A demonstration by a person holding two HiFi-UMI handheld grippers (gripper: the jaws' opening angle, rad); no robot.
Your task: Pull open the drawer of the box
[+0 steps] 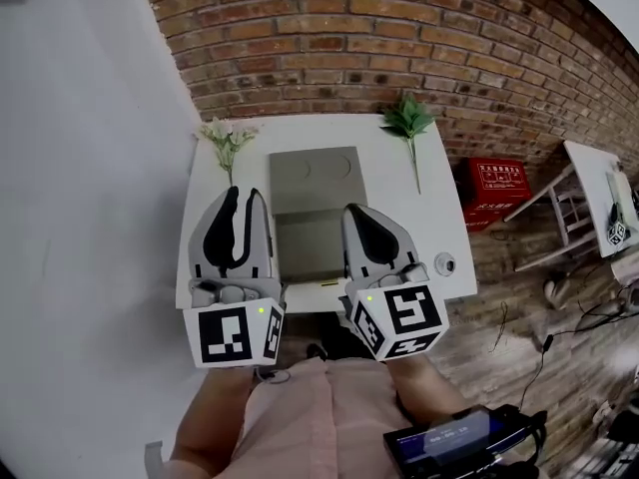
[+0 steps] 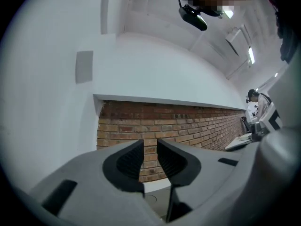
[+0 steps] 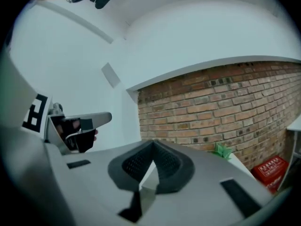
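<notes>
Below me stands a small white table (image 1: 444, 218), its far edge set against a red brick wall (image 1: 399, 38). A flat grey box (image 1: 312, 176) lies in the middle of the tabletop, close to the wall. Its drawer (image 1: 308, 247) juts out towards me and reaches nearly to the table's near edge. At the far left corner lies a flowering sprig (image 1: 228, 143) with pale blooms. At the far right lies a leafy sprig (image 1: 407, 123), its long stem pointing towards me. Near the front right corner sits a small round object (image 1: 444, 263), too small for me to identify.
</notes>
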